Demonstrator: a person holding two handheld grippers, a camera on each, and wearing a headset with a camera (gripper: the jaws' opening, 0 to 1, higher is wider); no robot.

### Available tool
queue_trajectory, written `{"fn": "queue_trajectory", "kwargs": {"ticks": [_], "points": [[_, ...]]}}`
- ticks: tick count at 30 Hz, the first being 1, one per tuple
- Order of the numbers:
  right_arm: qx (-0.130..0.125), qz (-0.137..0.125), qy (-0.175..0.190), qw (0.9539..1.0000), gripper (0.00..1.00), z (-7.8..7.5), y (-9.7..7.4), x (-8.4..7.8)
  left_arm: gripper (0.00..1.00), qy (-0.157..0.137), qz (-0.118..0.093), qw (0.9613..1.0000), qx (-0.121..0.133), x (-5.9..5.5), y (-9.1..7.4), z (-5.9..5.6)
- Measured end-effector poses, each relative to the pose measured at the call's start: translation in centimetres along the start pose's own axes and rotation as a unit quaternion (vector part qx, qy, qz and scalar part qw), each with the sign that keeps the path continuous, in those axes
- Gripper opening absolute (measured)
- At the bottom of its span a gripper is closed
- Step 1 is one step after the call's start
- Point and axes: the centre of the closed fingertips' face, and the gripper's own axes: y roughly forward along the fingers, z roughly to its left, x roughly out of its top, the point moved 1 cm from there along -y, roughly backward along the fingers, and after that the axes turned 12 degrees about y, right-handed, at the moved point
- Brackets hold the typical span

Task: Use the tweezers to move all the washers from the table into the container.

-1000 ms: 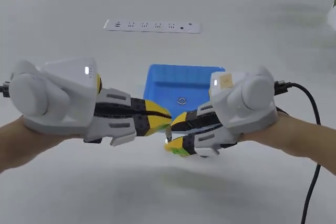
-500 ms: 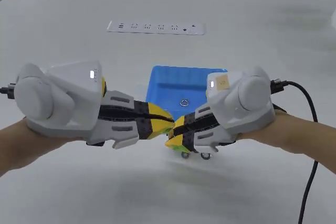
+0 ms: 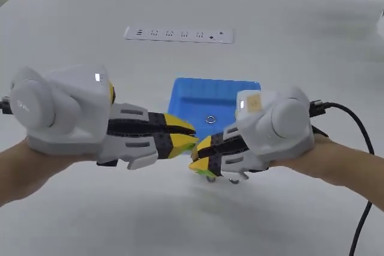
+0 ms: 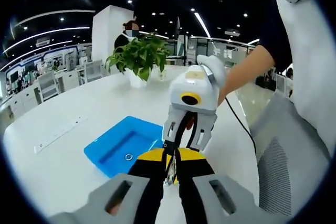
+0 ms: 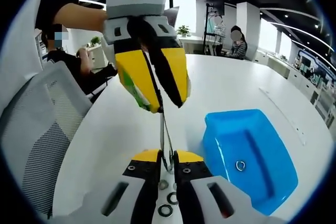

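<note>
Left hand-held gripper (image 3: pixel 193 139) and right hand-held gripper (image 3: pixel 195 161) both pinch the tweezers (image 5: pixel 164 140).
My right gripper view reveals washers (image 5: pixel 165 210) on the surface (image 5: pixel 105 129), one in the container (image 5: pixel 257 129).

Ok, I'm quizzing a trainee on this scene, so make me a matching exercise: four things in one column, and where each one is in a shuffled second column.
1. tweezers
2. lone washer
3. loose washers
4. power strip

A. on the table, far side, beyond the container
B. on the table by the right gripper
C. gripped by the left gripper and the right gripper
D. inside the blue container

Pairs: 1-C, 2-D, 3-B, 4-A
</note>
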Motion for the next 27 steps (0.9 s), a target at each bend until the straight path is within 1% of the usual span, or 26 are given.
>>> {"fn": "queue_trajectory", "kwargs": {"ticks": [3, 5, 7, 8, 10, 11, 13, 16, 18, 21, 27], "points": [[-0.004, -0.004, 0.002, 1.0, 0.11, 0.0, -0.3, 0.1, 0.16, -0.007, -0.012, 0.9999, 0.009, 0.7, -0.4, 0.2], [-0.007, -0.008, 0.004, 0.9999, 0.11, 0.0, -0.5, 0.3, 0.19, -0.013, -0.018, 0.9997, 0.011, 1.1, -0.7, 0.1], [-0.01, -0.013, 0.005, 0.9999, 0.11, 0.1, -0.9, 0.6, 0.23, -0.012, -0.019, 0.9996, 0.014, 1.3, -1.0, -0.1], [-0.011, -0.014, 0.006, 0.9998, 0.11, 0.2, -1.0, 0.8, 0.25, -0.011, -0.018, 0.9996, 0.019, 1.3, -1.3, -0.2], [-0.013, -0.02, 0.006, 0.9997, 0.1, 0.2, -1.4, 1.2, 0.3, -0.011, -0.012, 0.9994, 0.031, 1.1, -1.8, -0.4], [-0.014, -0.022, 0.007, 0.9996, 0.1, 0.2, -1.5, 1.3, 0.3, -0.011, -0.011, 0.9992, 0.036, 0.9, -2.0, -0.5], [-0.017, -0.03, 0.014, 0.9993, 0.1, 0.2, -1.9, 1.6, 0.3, -0.025, -0.013, 0.9986, 0.046, 0.6, -2.5, -1.0], [-0.023, -0.038, 0.021, 0.9988, 0.1, 0.4, -2.5, 2.1, 0.31, -0.031, -0.011, 0.998, 0.053, 0.3, -3.3, -2.1], [-0.025, -0.042, 0.021, 0.9986, 0.1, 0.6, -2.9, 2.5, 0.32, -0.036, -0.014, 0.9975, 0.058, 0.3, -3.9, -2.8], [-0.029, -0.046, 0.015, 0.9984, 0.1, 0.9, -3.6, 3.2, 0.32, -0.042, -0.016, 0.9966, 0.069, 0.3, -4.8, -3.5], [-0.039, -0.054, 0.013, 0.9977, 0.1, 0.8, -4.8, 4.6, 0.31, -0.047, -0.023, 0.9941, 0.095, 0.5, -6.5, -4.2]]}}
